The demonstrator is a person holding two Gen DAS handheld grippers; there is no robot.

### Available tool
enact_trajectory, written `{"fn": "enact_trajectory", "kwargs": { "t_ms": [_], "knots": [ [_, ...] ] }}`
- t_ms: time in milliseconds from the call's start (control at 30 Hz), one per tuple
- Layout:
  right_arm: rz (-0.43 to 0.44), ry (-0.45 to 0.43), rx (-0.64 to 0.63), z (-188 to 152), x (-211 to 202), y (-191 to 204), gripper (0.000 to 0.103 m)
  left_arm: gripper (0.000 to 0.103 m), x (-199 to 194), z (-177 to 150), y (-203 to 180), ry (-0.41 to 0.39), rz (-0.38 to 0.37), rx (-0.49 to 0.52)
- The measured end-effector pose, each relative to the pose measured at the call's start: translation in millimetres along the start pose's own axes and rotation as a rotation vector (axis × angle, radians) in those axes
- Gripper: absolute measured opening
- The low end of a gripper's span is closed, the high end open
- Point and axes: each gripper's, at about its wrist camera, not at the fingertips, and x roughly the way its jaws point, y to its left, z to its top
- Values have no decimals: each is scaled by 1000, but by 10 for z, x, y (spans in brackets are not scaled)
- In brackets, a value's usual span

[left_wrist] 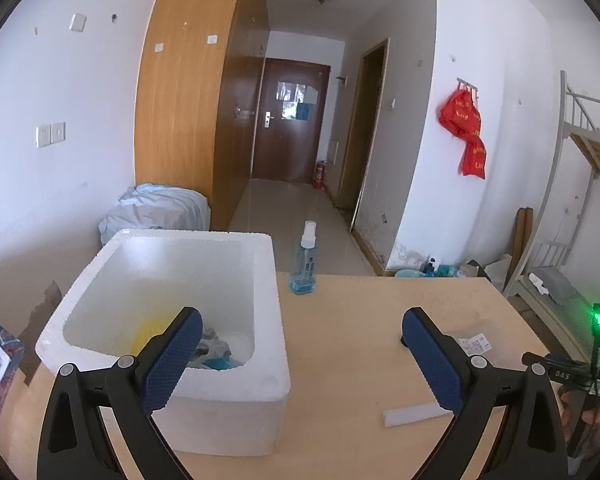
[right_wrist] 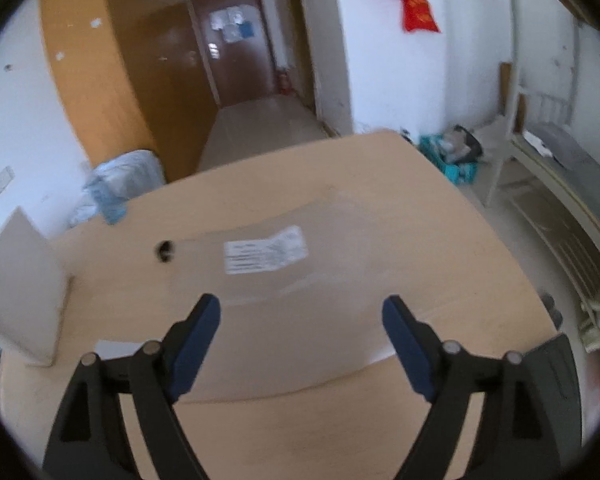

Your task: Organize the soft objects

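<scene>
Pale wooden table (right_wrist: 340,208) in a white-walled room, both claws (left_wrist: 302,328) (right_wrist: 300,316) apart, empty.

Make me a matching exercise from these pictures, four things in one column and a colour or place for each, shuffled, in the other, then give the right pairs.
Things:
1. foam box
2. spray bottle
3. cloth on the wall
4. printed label

Descriptions:
A. red, hanging
B. white, open-topped, soft items inside
C. flat on the table, ahead of the right gripper
D. upright beside the box, blue liquid at the bottom

Pairs: 1-B, 2-D, 3-A, 4-C
</scene>
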Motion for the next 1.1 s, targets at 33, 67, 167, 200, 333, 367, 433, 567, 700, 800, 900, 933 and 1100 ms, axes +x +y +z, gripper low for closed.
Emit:
{"fn": "enact_trajectory", "kwargs": {
  "t_ms": [33,67,167,200,333,367,433,567,700,800,900,933,1100],
  "knots": [
    [-1,3,7,2,25,-52,86,100,9,-16,-3,5,-5,-1],
    [-17,6,25,-6,44,-118,86,100,14,-36,-25,11,-17,0],
    [-53,13,42,-22,66,-204,86,100,69,-141,-157,48,-62,14],
    [-50,11,41,-27,56,-212,86,103,67,-177,-221,41,-64,39],
    [-58,8,43,-37,27,-235,86,103,53,-350,-638,19,-78,202],
    [-50,4,44,-40,34,-246,86,103,54,-363,-699,23,-104,220],
    [-57,11,42,-47,55,-269,86,103,47,-383,-825,14,-141,249],
    [-46,14,81,-50,82,-396,86,103,78,-395,-982,9,-189,276],
    [-31,33,92,-63,154,-431,86,103,195,-455,-1052,43,-219,272],
    [-18,40,82,-50,186,-398,86,103,276,-532,-1126,58,-247,284],
    [-12,51,76,-51,226,-375,86,103,368,-596,-1148,83,-259,282],
    [-6,53,75,-54,232,-370,86,103,381,-614,-1128,92,-264,275],
    [30,83,67,-77,308,-344,86,103,472,-676,-1145,119,-291,259]
  ]
}}
